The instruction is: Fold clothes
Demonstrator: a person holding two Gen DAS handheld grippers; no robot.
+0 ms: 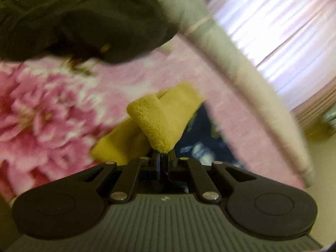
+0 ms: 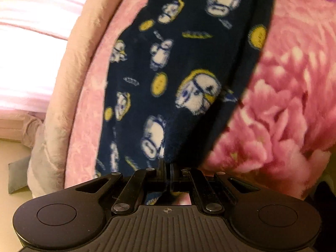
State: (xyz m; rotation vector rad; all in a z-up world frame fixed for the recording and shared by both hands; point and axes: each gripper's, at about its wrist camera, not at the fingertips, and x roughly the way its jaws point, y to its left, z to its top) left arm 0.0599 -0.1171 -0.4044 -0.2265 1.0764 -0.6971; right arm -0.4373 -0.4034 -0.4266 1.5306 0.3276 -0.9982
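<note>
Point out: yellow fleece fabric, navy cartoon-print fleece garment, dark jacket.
yellow fleece fabric (image 1: 156, 121): left wrist view, pinched fold.
navy cartoon-print fleece garment (image 2: 178, 63): right wrist view, mid panel.
dark jacket (image 1: 84, 21): left wrist view, body.

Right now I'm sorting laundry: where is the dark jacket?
Left wrist view, upper left: the dark jacket lies on the pink floral blanket, beyond the yellow cloth.

dark garment (image 1: 79, 21) heaped ahead, pink floral blanket (image 1: 48, 113) bare at left
</note>
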